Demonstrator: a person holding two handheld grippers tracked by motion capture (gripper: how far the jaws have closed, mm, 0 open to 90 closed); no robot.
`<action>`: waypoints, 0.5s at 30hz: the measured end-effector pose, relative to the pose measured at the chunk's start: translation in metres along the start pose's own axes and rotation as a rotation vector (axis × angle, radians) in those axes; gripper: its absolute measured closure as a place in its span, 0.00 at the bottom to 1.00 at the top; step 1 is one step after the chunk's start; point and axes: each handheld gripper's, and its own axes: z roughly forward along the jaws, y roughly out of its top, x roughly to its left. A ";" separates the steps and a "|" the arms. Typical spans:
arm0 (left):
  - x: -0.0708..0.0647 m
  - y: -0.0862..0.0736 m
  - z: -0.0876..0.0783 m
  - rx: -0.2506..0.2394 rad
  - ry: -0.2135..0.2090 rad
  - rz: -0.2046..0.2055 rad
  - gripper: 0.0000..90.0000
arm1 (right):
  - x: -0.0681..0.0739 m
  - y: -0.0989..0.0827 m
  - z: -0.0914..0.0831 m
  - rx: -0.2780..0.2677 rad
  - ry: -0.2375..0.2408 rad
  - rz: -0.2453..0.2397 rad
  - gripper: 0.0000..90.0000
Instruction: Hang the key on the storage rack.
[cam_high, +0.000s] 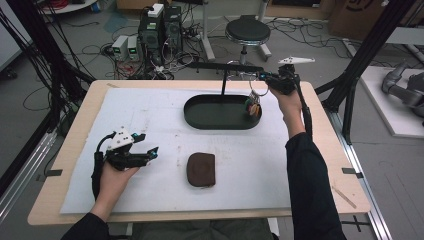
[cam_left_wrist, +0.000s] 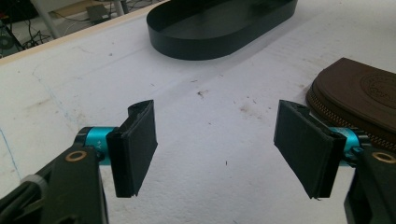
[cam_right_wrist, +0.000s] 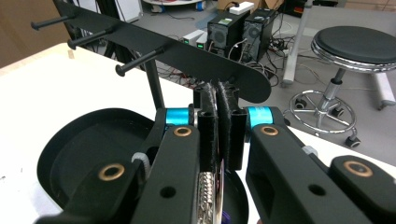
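The key ring (cam_high: 255, 95) hangs at upper right of the high view, pinched in the closed right gripper (cam_high: 267, 80) beside the black rack (cam_high: 225, 66). Missing a peg could drop it into the tray (cam_high: 200, 117). Left gripper (cam_high: 150, 152) gapes empty, lower left.

Key ring (cam_right_wrist: 211, 193): in the right gripper view just a metal coil and a sliver of ring peep out below the right tool (cam_right_wrist: 219, 105); the rest is hidden between its closed black pads.
Keys (cam_high: 254, 107): too small in the high view to count or tell apart; a blur of orange and green hanging over the black tray (cam_high: 200, 120).
Brown pouch (cam_left_wrist: 369, 100): cut off by the right edge in the left gripper view.
Tray in the left gripper view: far end cut off by the top edge.
Rack pegs (cam_right_wrist: 140, 60): the leftmost peg runs to the picture's edge.
Right forearm (cam_high: 312, 190): sleeve leaves the bottom edge.
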 end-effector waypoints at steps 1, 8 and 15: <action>0.000 0.000 -0.001 0.001 0.002 0.000 0.33 | 0.000 0.000 0.000 0.001 0.000 -0.001 0.97; 0.001 -0.001 -0.001 0.001 0.000 -0.001 0.33 | 0.000 -0.002 0.000 -0.002 -0.003 -0.004 0.94; 0.000 0.000 0.000 0.002 -0.002 0.002 0.33 | -0.001 -0.002 -0.007 -0.001 -0.046 -0.010 0.86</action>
